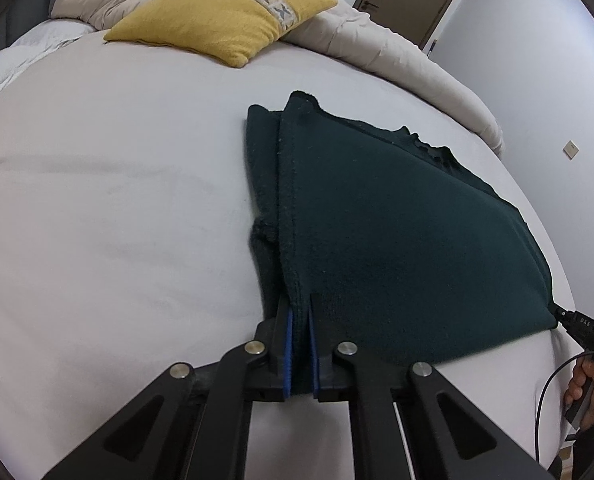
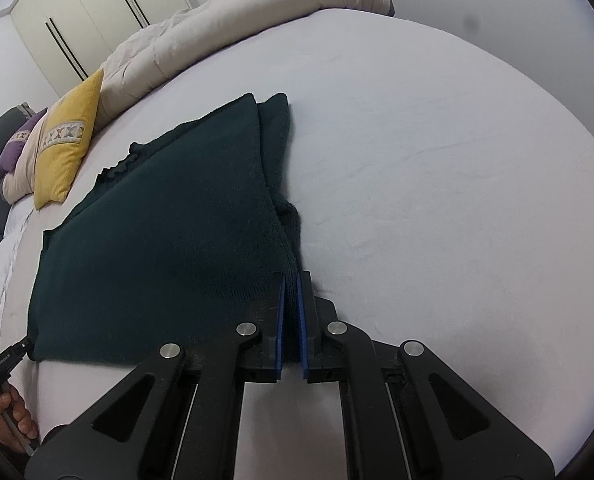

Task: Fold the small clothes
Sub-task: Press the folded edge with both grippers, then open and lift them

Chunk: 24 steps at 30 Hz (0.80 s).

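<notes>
A dark green knitted garment (image 1: pixel 397 240) lies on the white bed sheet (image 1: pixel 117 200), partly folded, with a sleeve tucked along its left side. My left gripper (image 1: pixel 300 308) is shut on the garment's near left corner, fabric pinched between its blue pads. In the right wrist view the same garment (image 2: pixel 169 248) spreads to the left, and my right gripper (image 2: pixel 292 284) is shut on its near right corner. The near hem is stretched between the two grippers. The right gripper (image 1: pixel 565 316) shows at the garment's corner in the left view; the left gripper (image 2: pixel 25 346) shows in the right view.
A yellow cushion (image 1: pixel 225 16) and a rolled beige duvet (image 1: pixel 397 52) lie at the far side of the bed. White sheet (image 2: pixel 437 160) stretches to the right of the garment. Wardrobe doors (image 2: pixel 77 20) and a wall stand behind.
</notes>
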### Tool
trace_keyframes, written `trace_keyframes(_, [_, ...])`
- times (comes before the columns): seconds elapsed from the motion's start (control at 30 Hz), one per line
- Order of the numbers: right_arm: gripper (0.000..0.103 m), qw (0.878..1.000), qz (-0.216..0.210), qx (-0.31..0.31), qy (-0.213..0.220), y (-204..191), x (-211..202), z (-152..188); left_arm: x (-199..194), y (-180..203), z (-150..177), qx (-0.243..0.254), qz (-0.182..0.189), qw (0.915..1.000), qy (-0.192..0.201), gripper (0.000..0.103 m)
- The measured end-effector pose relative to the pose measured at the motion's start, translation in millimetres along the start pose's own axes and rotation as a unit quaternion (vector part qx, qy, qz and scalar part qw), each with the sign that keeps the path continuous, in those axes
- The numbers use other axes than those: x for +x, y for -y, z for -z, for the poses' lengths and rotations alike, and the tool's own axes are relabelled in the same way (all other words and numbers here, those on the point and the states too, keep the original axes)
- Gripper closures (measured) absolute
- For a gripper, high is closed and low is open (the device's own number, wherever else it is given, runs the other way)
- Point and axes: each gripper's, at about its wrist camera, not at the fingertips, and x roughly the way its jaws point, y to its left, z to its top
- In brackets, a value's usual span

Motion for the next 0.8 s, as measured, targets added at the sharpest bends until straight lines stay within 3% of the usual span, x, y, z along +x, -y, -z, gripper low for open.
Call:
trace_keyframes(0.33, [0.098, 1.0, 0.015, -0.006, 0.004, -4.4, -0.4, -2.9, -2.8, -0.8, 7.5, 0.002, 0.0, 1.0, 0.003, 0.095])
trace_keyframes(0.53, [0.094, 1.0, 0.009, -0.004, 0.001, -2.3, -3.4, -6.9, -11.0, -5.4, 3.3, -0.013, 0.011, 0.9998, -0.01, 0.089])
trace_keyframes(0.6, [0.09, 1.0, 0.019, 0.0, 0.001, -4.1, -12.6, -12.6, -25.7, -2.3, -2.7, -0.014, -0.021, 0.9997, 0.009, 0.058])
trace_keyframes(0.67, [0.087, 0.999, 0.038, 0.004, 0.029, -9.6, -31.1, -22.0, -49.0, 7.9, -17.0, -0.001, -0.03, 0.9975, 0.064, 0.048])
trace_keyframes(0.73, [0.087, 0.998, 0.002, 0.009, 0.057, -22.3, -45.2, -34.8, -51.4, 25.8, -34.3, 0.025, -0.036, 0.9956, 0.083, 0.045])
trace_keyframes(0.8, [0.087, 0.997, -0.05, -0.004, 0.052, -48.6, -39.5, -47.0, -37.3, 48.5, -56.6, 0.045, -0.026, 0.9946, 0.089, 0.045])
